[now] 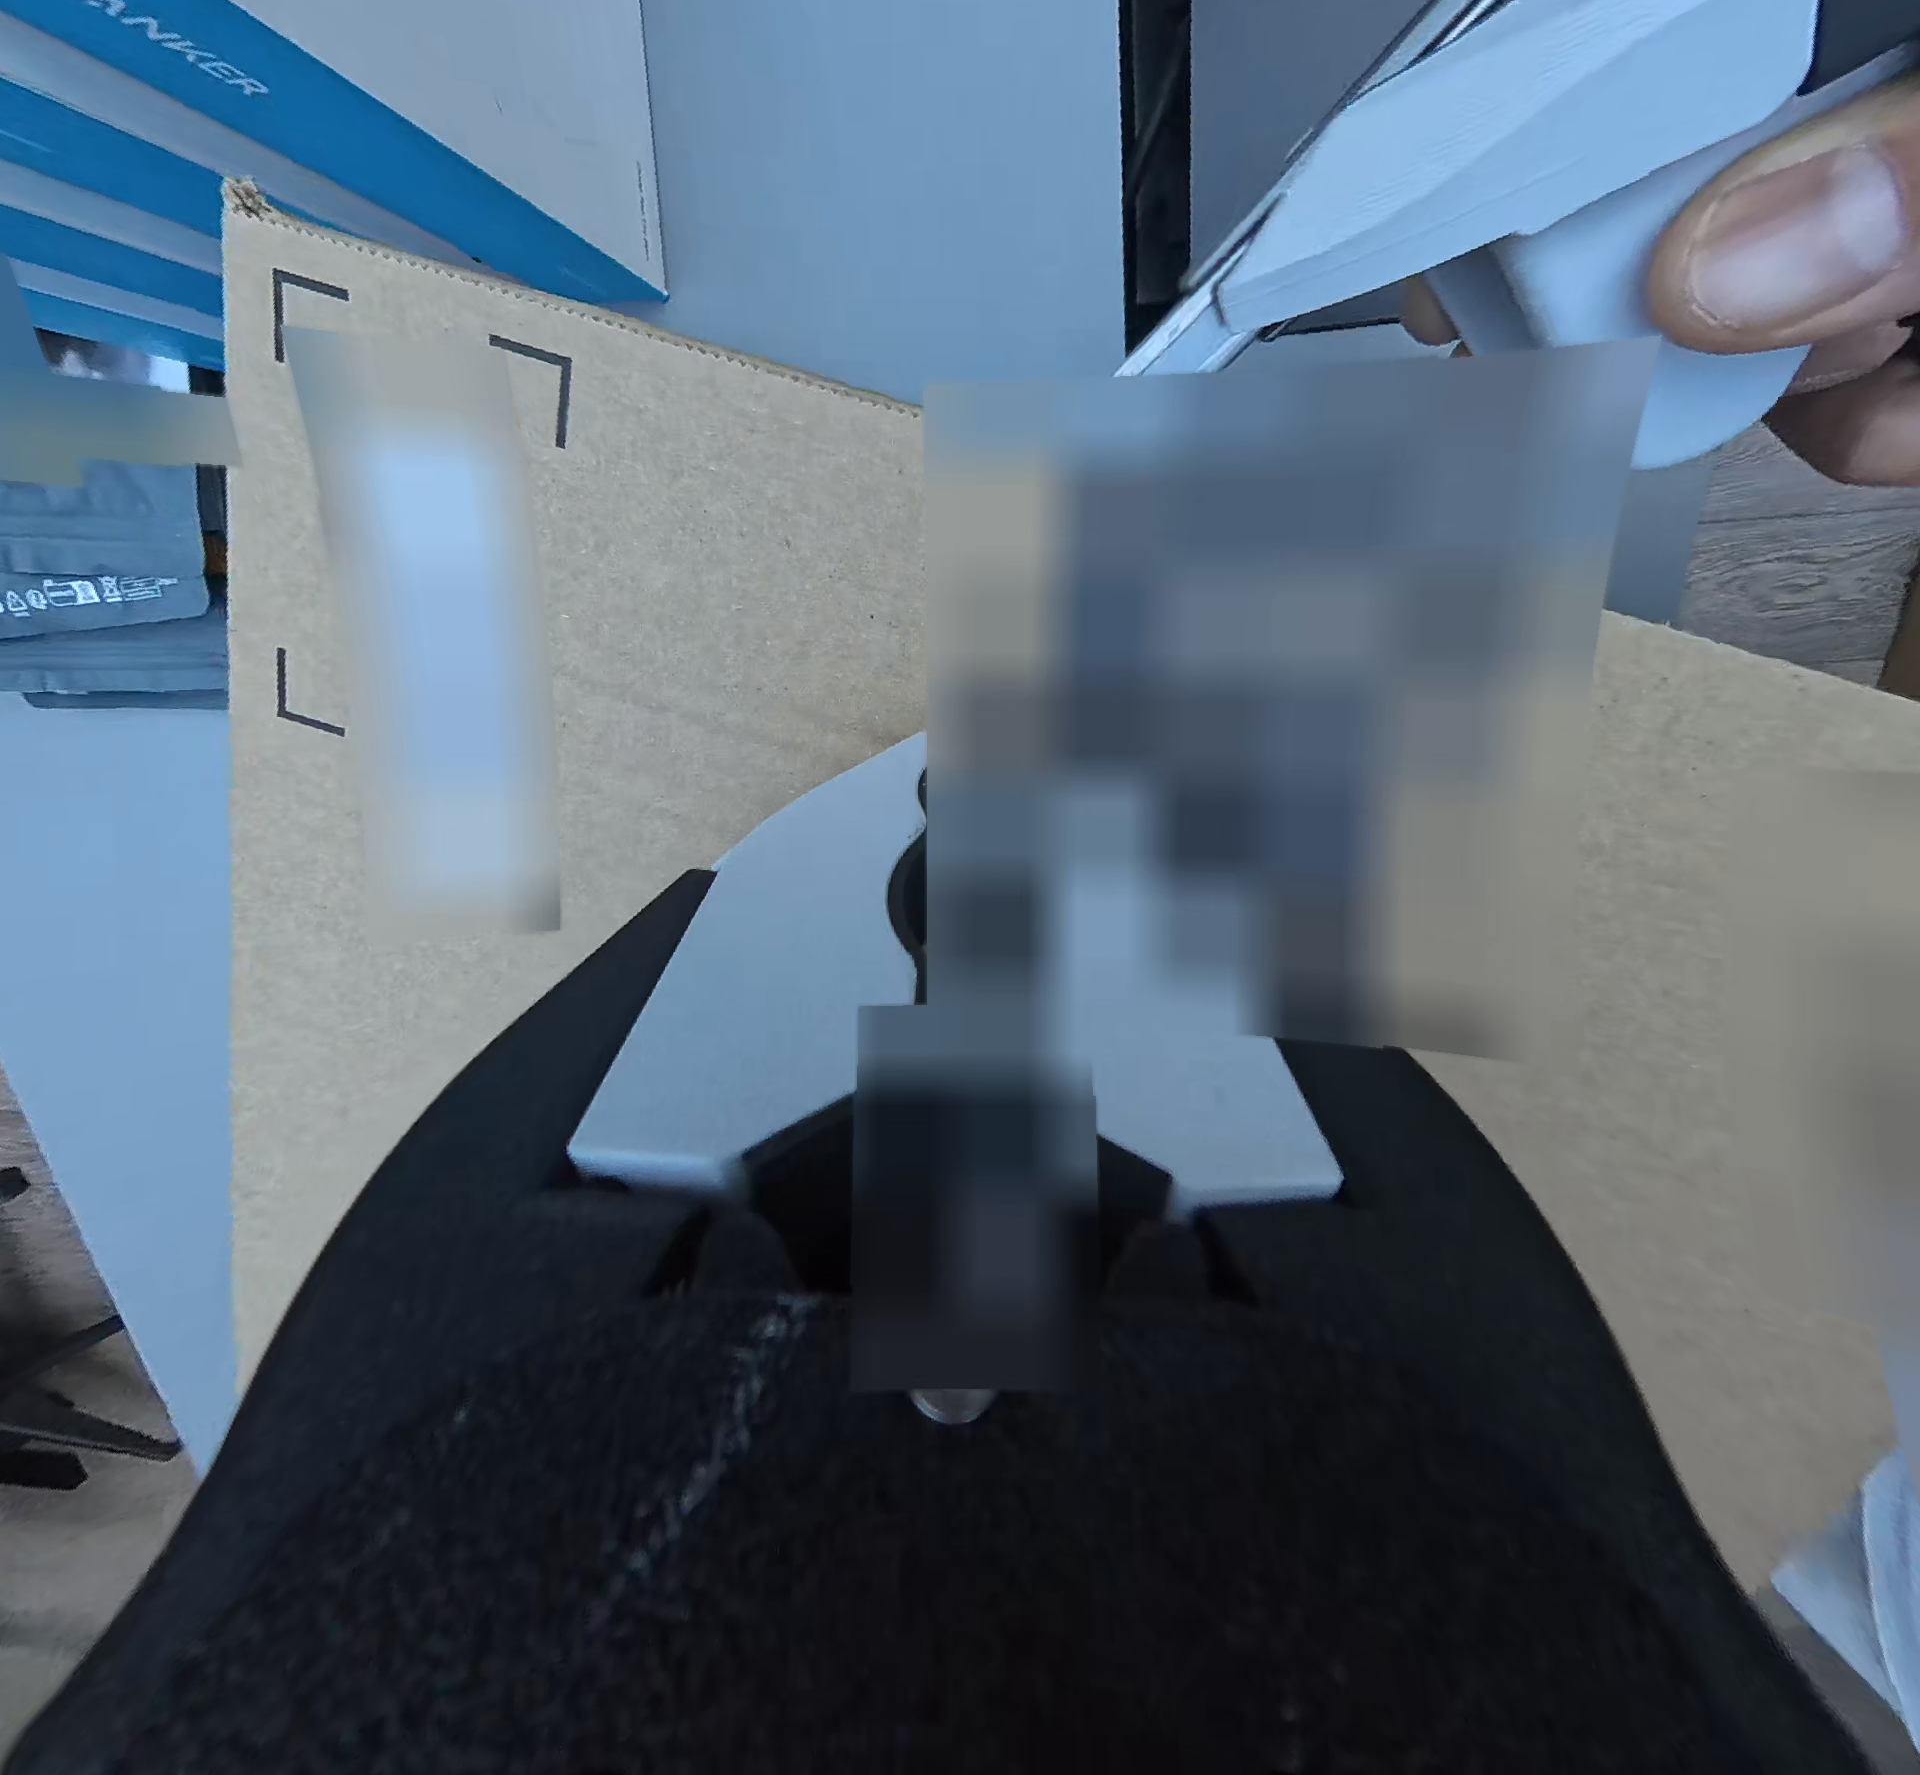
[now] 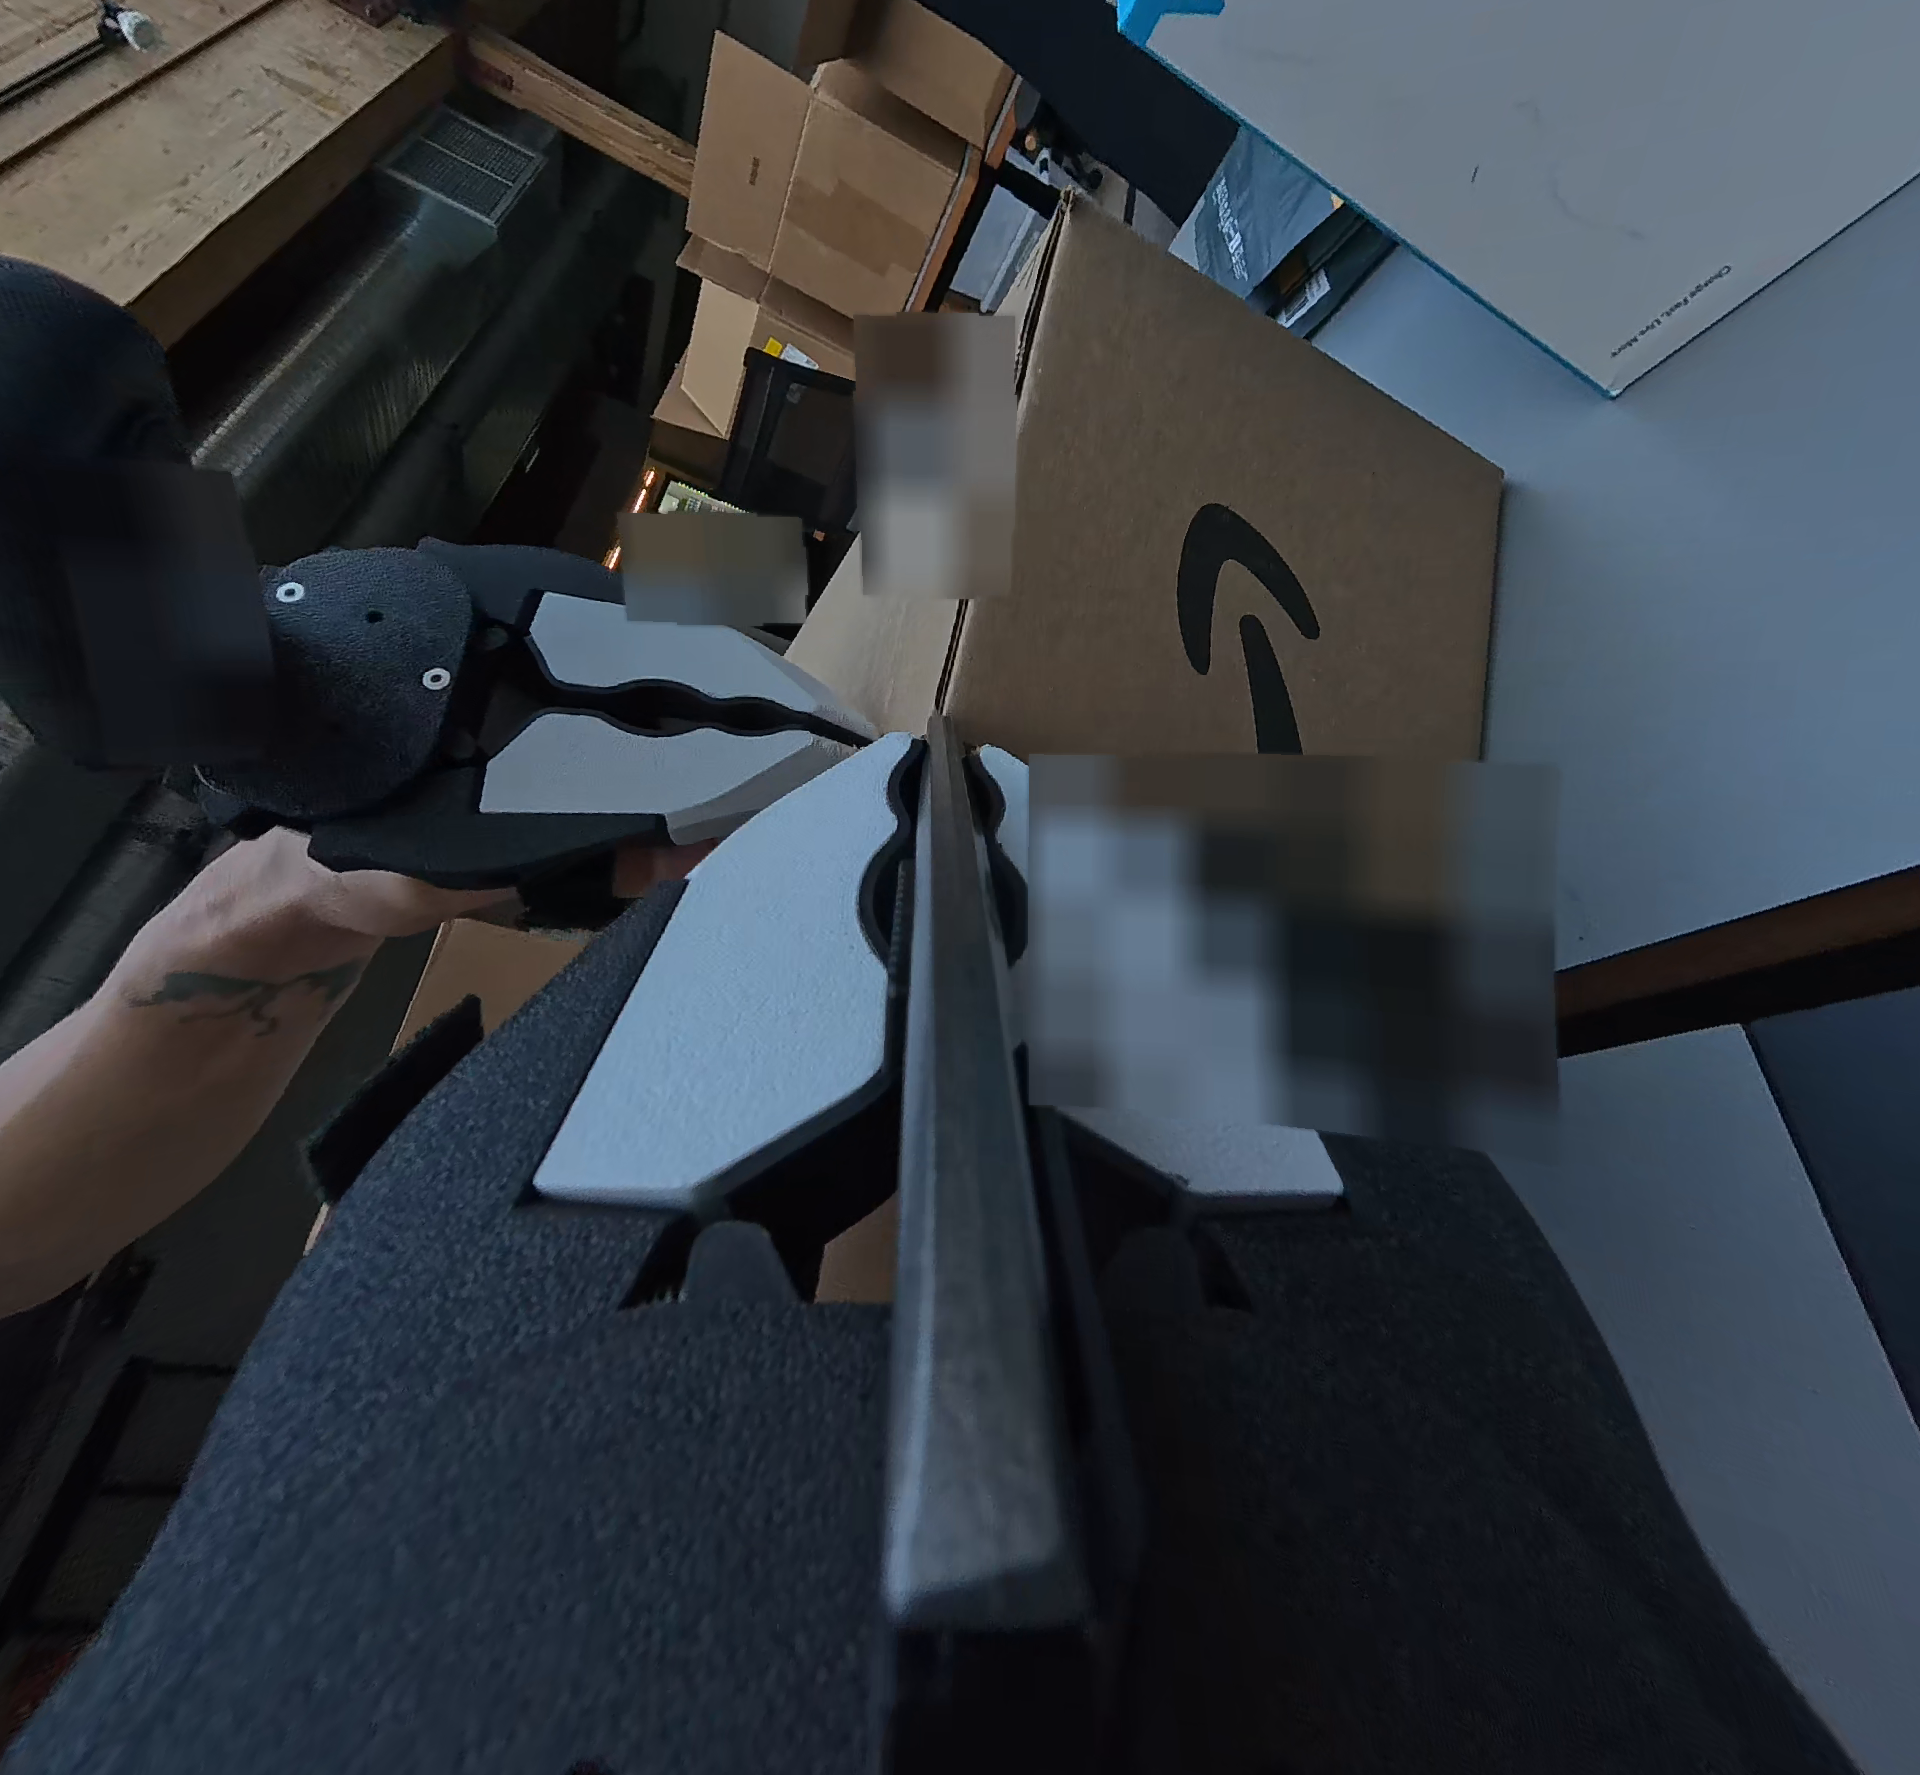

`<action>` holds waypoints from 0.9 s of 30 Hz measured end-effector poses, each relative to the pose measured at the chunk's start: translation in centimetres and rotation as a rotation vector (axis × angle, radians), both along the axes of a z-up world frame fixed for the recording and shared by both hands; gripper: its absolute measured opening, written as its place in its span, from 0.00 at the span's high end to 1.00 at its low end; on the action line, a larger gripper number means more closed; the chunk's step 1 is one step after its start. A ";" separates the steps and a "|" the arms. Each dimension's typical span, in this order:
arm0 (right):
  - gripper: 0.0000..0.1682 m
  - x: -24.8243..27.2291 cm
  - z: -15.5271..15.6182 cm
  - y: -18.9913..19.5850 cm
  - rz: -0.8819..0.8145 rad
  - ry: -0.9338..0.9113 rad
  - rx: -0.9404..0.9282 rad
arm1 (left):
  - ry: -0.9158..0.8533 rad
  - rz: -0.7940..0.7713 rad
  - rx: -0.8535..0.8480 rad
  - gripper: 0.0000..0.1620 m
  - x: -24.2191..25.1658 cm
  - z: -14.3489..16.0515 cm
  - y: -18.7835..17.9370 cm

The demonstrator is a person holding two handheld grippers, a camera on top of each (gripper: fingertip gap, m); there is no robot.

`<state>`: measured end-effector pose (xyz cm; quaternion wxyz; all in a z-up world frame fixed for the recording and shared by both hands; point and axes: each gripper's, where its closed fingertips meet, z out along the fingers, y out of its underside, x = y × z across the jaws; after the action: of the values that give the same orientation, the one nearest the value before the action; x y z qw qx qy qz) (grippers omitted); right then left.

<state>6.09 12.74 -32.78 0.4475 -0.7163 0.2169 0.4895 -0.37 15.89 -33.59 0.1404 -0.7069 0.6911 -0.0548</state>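
My right gripper [image 2: 940, 749] is shut on a long, thin dark strip [image 2: 956, 1206] that runs back between its grey fingers toward the camera. Its tips sit at the near corner of a brown cardboard box [image 2: 1195, 478] with a black curved mark. My left gripper [image 2: 854, 736], held by a hand [image 2: 343, 894], comes in from the left with its jaws closed, tips right beside the strip's end. In the left wrist view the left gripper [image 1: 920, 790] faces the box side [image 1: 727, 582]. Its tips are hidden by a blurred patch. The right gripper [image 1: 1195, 323] enters from the top right, with a thumb [image 1: 1808, 239] on it.
The box stands on a white tabletop [image 2: 1714, 634]. Blue and white flat boxes [image 1: 312, 115] are stacked behind it, next to a grey bag [image 1: 94, 582]. More cardboard boxes [image 2: 821, 167] are piled farther back, beside wooden boards [image 2: 208, 115]. Across from one pair of fingers to the other is roughly 8 cm.
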 end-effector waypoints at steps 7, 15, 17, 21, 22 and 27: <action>0.96 -0.1 0.0 -1.1 0.002 0.003 -0.007 | -0.003 0.013 -0.013 1.00 0.0 0.0 0.1; 0.96 -1.2 -0.2 -3.6 0.035 0.047 -0.031 | -0.010 0.030 -0.020 1.00 0.0 -0.1 0.2; 0.97 -1.4 -0.2 -4.2 0.017 0.071 -0.037 | -0.010 0.035 -0.031 1.00 0.1 0.0 0.1; 0.97 -1.4 -0.1 -4.9 0.008 0.047 -0.041 | -0.013 0.037 -0.021 1.00 0.0 0.0 0.1; 0.97 -1.4 -0.1 -5.0 0.012 0.045 -0.041 | -0.015 0.039 -0.021 1.00 0.0 0.0 0.1; 0.96 -1.5 0.0 -5.8 0.026 0.036 -0.054 | -0.021 0.052 -0.029 1.00 0.1 0.0 0.0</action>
<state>4.62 6.95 -32.80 0.4177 -0.7220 0.2284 0.5021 -0.30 15.88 -33.60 0.1389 -0.7261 0.6699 -0.0686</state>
